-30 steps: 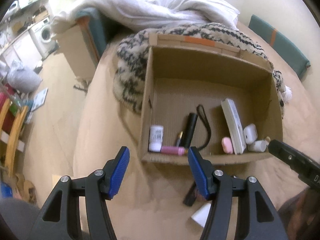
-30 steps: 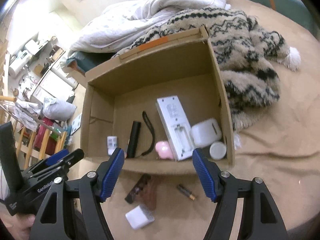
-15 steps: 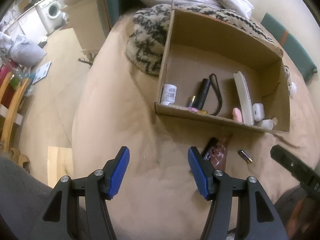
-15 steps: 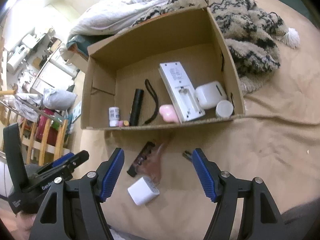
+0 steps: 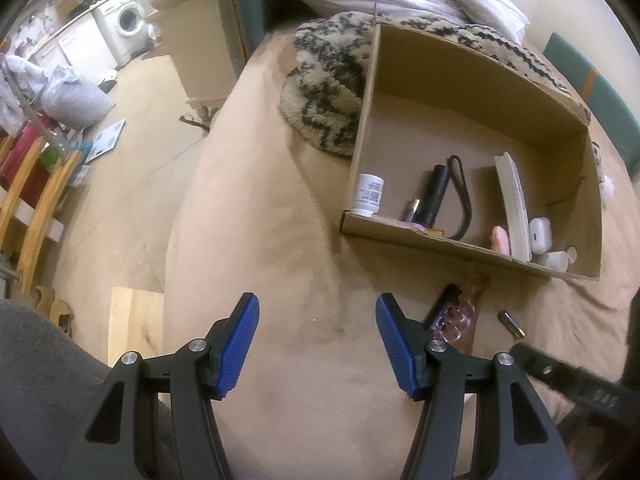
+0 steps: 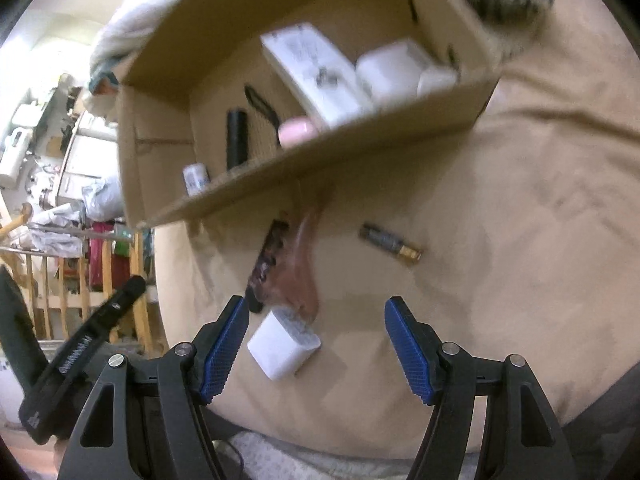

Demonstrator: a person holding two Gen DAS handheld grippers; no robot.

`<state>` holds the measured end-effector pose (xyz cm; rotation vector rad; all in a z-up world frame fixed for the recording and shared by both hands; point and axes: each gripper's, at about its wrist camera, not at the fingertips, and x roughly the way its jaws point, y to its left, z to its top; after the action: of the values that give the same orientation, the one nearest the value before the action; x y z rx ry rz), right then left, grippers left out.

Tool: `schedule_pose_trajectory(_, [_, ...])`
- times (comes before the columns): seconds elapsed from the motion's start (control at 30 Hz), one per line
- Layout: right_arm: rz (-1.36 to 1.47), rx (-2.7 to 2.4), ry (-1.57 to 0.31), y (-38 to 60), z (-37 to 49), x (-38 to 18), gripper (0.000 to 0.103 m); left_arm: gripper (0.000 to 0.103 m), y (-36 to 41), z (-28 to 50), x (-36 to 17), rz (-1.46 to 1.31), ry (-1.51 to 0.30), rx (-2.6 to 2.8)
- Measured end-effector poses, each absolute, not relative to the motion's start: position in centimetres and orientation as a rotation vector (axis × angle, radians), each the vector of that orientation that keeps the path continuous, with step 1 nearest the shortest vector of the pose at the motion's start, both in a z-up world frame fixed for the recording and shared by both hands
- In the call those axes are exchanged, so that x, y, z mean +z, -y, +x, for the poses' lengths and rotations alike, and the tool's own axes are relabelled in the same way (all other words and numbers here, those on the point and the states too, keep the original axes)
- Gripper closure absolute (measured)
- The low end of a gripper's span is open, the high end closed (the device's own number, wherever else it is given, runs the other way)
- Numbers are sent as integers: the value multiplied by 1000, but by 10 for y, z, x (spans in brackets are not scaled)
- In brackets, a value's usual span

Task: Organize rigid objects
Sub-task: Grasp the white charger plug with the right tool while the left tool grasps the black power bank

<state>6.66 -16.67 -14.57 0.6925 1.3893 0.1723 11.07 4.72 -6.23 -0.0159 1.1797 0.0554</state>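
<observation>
Lowered, the empty right hand-held gripper (image 6: 316, 340) alone shows the white block (image 6: 284, 346).

An open cardboard box (image 5: 362, 128) sits on the tan bedcover; inside, along its near wall from left to right, lie a small white bottle (image 5: 370, 195), a black flashlight (image 5: 435, 192) with a wrist loop, a pink oval piece (image 5: 501, 238), a long white remote (image 5: 514, 204), a white earbud case (image 5: 540, 231) and a small white jar (image 5: 554, 260); outside, just near the box, lie a brown-and-black hair clip (image 6: 286, 260), a dark battery with a gold end (image 6: 390, 243) to its right, and a white charger block (image 6: 283, 347) nearest.
</observation>
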Motion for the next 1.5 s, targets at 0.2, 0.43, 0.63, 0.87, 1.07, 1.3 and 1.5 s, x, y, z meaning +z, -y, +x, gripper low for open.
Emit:
schedule_pose_trajectory(0.2, [468,235,-1485,116,69,-156,29,46,-51,112,-64,-52,-1206,45])
schedule_pose_trajectory(0.43, [276,195,-1516,70,77,-166,28,46,-51,112,-63,-71,-1207,36])
schedule_pose_trajectory(0.63, [23,176,-1485,32,71,-167,28,46,-52,110,-62,-82,-1209,30])
schedule_pose_trajectory(0.87, [31,228,-1459,38,55,-154,57,46,-48,111,-65,-71,-1217,27])
schedule_pose_trajectory(1.07, [58,263,-1410,51,53,-131,57,46,-44,110,-67,-49,-1216,34])
schedule_pose_trajectory(1.3, [120,258,-1284,89,63,-92,57,46,-43,113,-76,-35,-1243,29])
schedule_pose_trajectory(1.5, [240,214,-1274,129,75,-100,57,46,-16,119,-104,70,-1352,-79])
